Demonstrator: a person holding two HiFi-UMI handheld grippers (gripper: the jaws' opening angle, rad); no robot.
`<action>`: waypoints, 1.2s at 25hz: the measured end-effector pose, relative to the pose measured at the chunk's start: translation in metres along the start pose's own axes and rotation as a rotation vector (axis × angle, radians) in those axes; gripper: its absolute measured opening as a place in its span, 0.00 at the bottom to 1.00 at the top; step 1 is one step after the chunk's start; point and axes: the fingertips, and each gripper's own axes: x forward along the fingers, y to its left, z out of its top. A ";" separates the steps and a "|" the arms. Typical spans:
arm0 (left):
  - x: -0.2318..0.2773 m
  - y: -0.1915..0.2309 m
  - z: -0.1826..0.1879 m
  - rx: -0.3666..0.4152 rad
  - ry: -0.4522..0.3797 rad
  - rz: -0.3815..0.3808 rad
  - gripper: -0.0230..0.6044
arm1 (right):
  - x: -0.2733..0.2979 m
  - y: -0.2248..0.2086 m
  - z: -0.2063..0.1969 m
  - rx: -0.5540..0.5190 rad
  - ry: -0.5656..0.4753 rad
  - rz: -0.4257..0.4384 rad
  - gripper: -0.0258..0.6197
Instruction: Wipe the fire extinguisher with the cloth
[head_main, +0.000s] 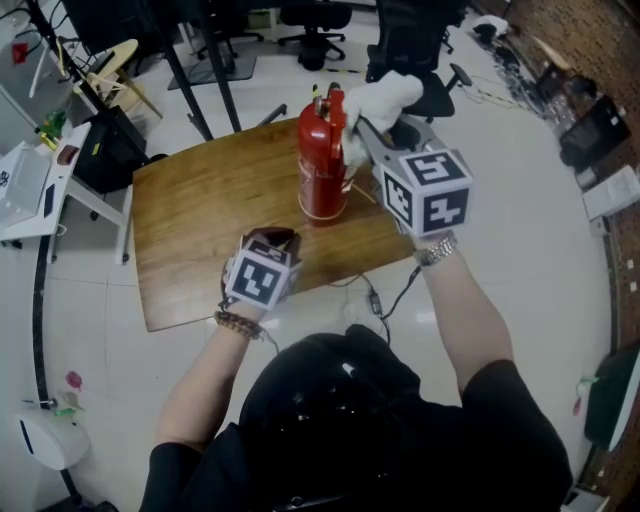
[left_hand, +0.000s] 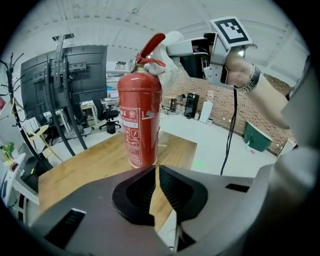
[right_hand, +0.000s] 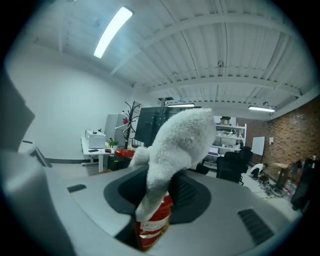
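Wooden bench (head_main: 200, 215) carries the red fire extinguisher (head_main: 322, 165), standing upright. Right hand-held gripper (head_main: 366, 136) clamps a white cloth (head_main: 388, 97) at its top (beside the lever); left hand-held gripper (head_main: 272, 240) hangs closed, empty.

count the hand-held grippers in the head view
2. The left hand-held gripper, shut and empty, is above the wooden table's near edge. The right hand-held gripper holds the white fluffy cloth at the top of the red metal fire extinguisher. None seems hidden.
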 end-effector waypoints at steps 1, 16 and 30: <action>-0.001 0.001 -0.002 -0.001 0.002 0.001 0.06 | 0.003 -0.001 -0.005 0.000 0.010 -0.008 0.24; 0.006 -0.012 -0.017 0.026 0.034 -0.060 0.06 | -0.004 -0.012 -0.069 0.027 0.107 -0.104 0.24; 0.020 -0.025 -0.032 0.010 0.074 -0.095 0.06 | 0.007 0.012 -0.157 0.075 0.264 -0.059 0.24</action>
